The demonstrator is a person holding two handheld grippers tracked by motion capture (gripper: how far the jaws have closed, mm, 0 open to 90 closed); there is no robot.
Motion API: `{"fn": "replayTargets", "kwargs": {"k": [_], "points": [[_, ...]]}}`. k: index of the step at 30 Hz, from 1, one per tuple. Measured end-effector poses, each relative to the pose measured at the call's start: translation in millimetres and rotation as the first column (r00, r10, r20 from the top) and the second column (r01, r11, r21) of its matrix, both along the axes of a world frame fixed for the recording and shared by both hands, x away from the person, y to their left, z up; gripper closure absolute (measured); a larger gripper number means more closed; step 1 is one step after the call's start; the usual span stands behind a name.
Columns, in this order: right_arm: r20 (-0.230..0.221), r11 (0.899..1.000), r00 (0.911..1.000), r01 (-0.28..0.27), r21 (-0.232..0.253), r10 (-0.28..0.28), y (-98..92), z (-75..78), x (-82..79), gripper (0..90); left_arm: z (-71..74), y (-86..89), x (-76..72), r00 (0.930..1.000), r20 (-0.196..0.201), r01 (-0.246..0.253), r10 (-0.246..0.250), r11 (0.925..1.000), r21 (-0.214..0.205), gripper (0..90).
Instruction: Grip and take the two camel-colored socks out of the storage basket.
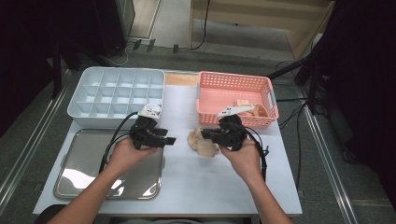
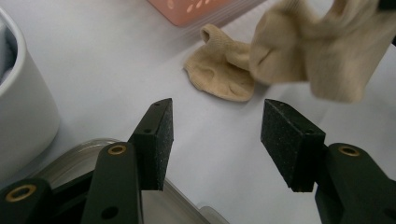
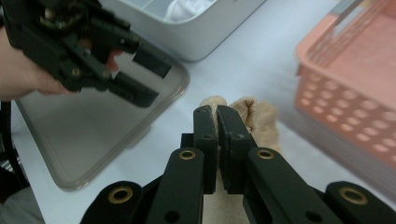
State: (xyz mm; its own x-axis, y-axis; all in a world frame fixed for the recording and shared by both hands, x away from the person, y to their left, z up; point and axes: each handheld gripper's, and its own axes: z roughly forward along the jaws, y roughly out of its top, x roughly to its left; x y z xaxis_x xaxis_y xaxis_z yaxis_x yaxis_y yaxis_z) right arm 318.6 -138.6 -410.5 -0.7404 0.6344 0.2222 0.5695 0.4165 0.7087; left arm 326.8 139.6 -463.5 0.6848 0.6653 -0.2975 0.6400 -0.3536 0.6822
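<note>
A white table (image 1: 187,182) bears a grey divided box (image 1: 116,95) upper left, a pink basket (image 1: 236,95) upper right, a steel tray (image 1: 84,168) lower left. Centre frame, the right gripper (image 1: 205,135) pinches a beige sock (image 1: 203,142); the left gripper (image 1: 170,139) gapes wide, holding nothing.

The work surface is a table (image 1: 280,186) covered with a white sheet, edged left and right by metal rails (image 1: 28,149). Around it lies grey carpeted floor (image 1: 243,60). Beyond the far edge stands light wooden furniture (image 1: 261,14), with a paler strip of flooring (image 1: 173,23) beside it. Black cables (image 1: 203,28) trail across the floor there. Dark equipment (image 1: 98,28) occupies the upper left, and black stand legs (image 1: 308,70) the right. Overhead light reflects brightly at the near left.
</note>
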Motion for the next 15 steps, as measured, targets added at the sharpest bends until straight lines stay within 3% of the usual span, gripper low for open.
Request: {"fn": "replayTargets", "kwargs": {"k": [1, 3, 8, 15], "points": [[0.000, 1.000, 1.0000, 0.000, 0.000, 0.000, 0.0, 0.0, 0.0, 88.0, -0.1, 0.1, 0.1, 1.0000, -0.002, 0.002, -0.002, 1.0000, -0.001, 45.1], [-0.010, 0.999, 0.9999, 0.008, -0.051, -0.009, 4.9, -17.0, 1.9, 87.9, -0.6, -0.4, 0.0, 1.0000, 0.001, -0.001, 0.001, 1.0000, 0.000, 45.1], [-0.043, 0.995, 0.9982, 0.037, -0.092, -0.041, 2.7, -46.2, 12.8, 87.9, -1.5, 0.8, 0.9, 1.0000, 0.001, -0.003, 0.003, 1.0000, 0.002, 44.9], [-0.038, 0.987, 0.9951, 0.085, -0.134, -0.091, -2.4, -64.3, 21.7, 87.5, -2.4, 0.1, 0.1, 1.0000, 0.002, 0.005, -0.005, 0.9999, 0.009, 44.9]]}}
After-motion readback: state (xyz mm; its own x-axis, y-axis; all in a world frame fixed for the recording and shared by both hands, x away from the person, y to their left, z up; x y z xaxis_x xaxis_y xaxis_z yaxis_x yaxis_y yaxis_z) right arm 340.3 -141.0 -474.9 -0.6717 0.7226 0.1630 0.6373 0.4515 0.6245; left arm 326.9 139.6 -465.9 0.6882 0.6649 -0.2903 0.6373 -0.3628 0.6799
